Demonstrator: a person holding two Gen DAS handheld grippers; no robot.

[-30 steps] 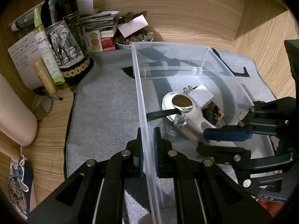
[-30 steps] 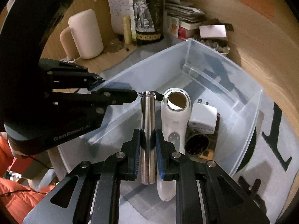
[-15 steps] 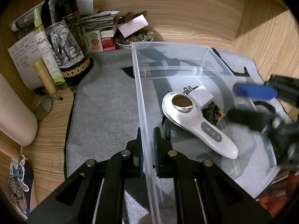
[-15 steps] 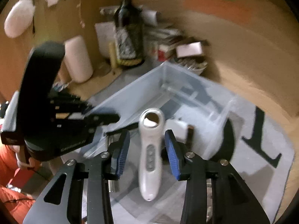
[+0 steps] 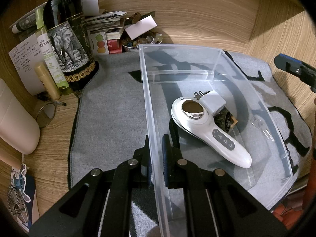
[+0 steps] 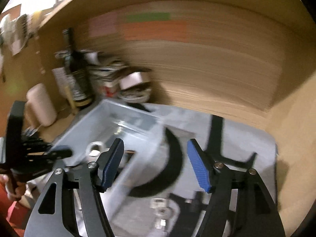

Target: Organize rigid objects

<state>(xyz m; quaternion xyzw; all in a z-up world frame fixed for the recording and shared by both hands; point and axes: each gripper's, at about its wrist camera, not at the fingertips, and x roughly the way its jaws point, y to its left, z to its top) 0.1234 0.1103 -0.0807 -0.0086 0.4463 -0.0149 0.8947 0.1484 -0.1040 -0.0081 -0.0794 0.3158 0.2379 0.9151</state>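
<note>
Wood-grain worktop (image 5: 197,19) with a grey mat (image 5: 110,118) spread over it carries a clear plastic bin (image 5: 197,48), which stands on the mat toward the worktop's right side; inside the bin lies a white handheld device (image 5: 209,132) with a round metal head, its handle pointing to the bin's near right corner; a white plug adapter (image 5: 214,101) touches its head on the far side, and a dark round thing sits partly hidden beneath the two; the left tongs (image 5: 156,158) are closed tight on the bin's left wall, one pad outside and one inside; the right tongs (image 6: 156,164) stand open with nothing between the blue pads, their jaws having just been opening, above the bin's right edge in a blurred view; at the worktop's far left corner stand a dark wine bottle (image 5: 67,45) with an elephant label, a green spray bottle (image 5: 50,59), a stack of papers (image 5: 106,23) and a bowl of pebbles (image 5: 142,39); a cream rounded container (image 5: 15,122) lies at the left edge.
</note>
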